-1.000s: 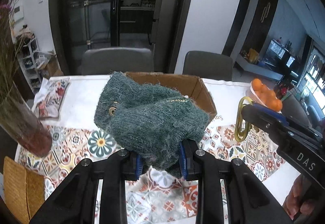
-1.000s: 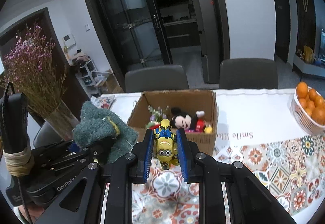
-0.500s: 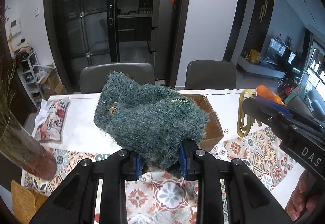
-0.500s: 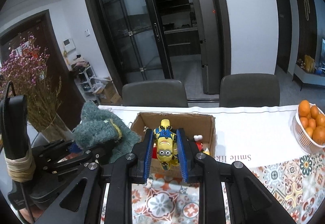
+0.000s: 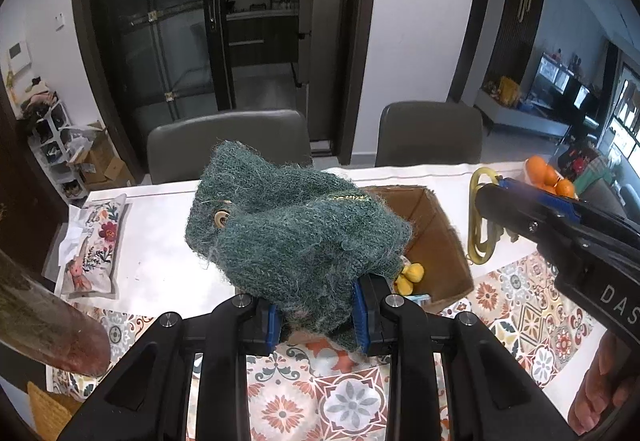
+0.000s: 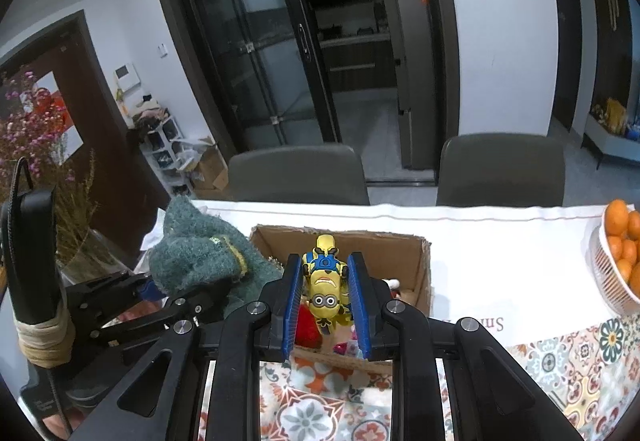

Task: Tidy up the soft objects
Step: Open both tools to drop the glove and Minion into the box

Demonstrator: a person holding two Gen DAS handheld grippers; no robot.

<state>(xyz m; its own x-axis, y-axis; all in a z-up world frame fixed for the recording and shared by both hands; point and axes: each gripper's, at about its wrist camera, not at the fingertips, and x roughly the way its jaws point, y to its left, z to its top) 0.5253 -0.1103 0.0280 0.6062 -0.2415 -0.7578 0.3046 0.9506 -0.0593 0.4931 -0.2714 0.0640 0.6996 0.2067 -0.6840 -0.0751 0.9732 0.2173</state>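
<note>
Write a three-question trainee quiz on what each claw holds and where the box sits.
1. True or false: the right claw grips a yellow minion toy head-down.
2. What does the left claw hold? A) a green knitted item B) an orange C) a floral pouch
3. Fill in: both claws hang near the open cardboard ____ on the table.

Key:
1. True; its goggle eyes sit nearest the camera and its feet point away.
2. A; the blue pads pinch its lower edge.
3. Box; other toys lie inside it.
</note>
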